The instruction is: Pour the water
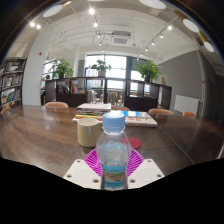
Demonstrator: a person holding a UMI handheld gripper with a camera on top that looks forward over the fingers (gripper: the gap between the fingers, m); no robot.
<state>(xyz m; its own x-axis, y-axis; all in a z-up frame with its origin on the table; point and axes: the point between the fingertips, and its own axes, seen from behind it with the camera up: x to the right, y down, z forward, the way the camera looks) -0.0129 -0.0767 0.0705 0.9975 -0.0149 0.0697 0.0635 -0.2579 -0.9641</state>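
Note:
A clear plastic water bottle [113, 152] with a blue cap stands upright between my gripper's [113, 163] two fingers. The magenta pads [93, 160] press against its sides at both left and right, so the gripper is shut on it. Just beyond the bottle, a little to its left, a yellowish mug [88, 130] sits on the wooden table [40, 135]. The bottle's base is hidden below the fingers.
Books [140, 118] lie on the table behind the bottle to the right, with a small red object [134, 142] nearer. More books [94, 107] lie further back. Chairs, a dark low cabinet with plants and a bookshelf [10, 85] stand beyond the table.

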